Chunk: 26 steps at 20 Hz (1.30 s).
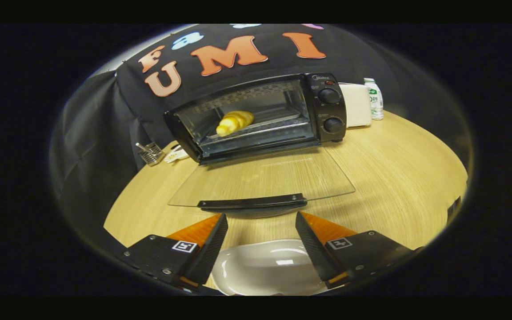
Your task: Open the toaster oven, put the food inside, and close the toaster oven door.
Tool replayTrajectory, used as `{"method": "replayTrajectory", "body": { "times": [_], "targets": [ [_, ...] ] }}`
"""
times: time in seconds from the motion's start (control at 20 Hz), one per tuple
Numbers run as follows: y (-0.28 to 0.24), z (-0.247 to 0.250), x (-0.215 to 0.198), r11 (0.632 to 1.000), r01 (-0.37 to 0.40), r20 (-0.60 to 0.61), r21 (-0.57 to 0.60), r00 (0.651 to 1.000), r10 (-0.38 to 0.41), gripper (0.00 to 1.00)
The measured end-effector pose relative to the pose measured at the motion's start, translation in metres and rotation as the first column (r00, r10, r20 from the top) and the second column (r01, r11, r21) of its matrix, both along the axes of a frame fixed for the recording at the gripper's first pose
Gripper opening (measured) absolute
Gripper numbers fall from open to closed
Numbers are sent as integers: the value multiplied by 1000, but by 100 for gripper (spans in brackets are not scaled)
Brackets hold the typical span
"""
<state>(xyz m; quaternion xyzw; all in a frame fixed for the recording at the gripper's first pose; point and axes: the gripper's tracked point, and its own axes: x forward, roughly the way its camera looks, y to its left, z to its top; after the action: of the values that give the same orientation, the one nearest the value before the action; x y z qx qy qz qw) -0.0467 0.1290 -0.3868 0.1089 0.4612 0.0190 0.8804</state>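
Note:
A black toaster oven (325, 111) stands at the back of the round wooden table (394, 178). Its glass door (260, 180) is folded down flat, with the black handle (252, 203) on the edge nearest me. A yellow croissant (234, 122) lies on the rack inside the oven, toward its left side. My gripper (261, 218) is open with nothing between its fingers, and its tips sit just short of the door handle. A white empty dish (267, 266) lies on the table below and between the fingers.
Right of the oven stand a white box-shaped thing (357, 104) and a small bottle (374, 98). Left of the oven sit a small metal wire rack (150, 153) and a white item (177, 154). Black cloth walls close in behind the table.

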Motion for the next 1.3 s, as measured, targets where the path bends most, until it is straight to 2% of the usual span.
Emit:
{"method": "replayTrajectory", "body": {
  "times": [0.15, 0.3, 0.65, 1.0, 1.3],
  "targets": [
    [0, -10, 7, 998, -44, -37, -47, 998, 43, 91],
    [0, -7, 6, 999, -50, -62, -14, 997, 49, 92],
    [3, 32, 24, 999, -45, 38, 23, 998, 44, 93],
    [5, 80, 73, 997, -60, 167, 56, 985, 50, 95],
    [8, 104, 118, 996, -92, 254, -18, 963, 93, 96]
  ]
}}
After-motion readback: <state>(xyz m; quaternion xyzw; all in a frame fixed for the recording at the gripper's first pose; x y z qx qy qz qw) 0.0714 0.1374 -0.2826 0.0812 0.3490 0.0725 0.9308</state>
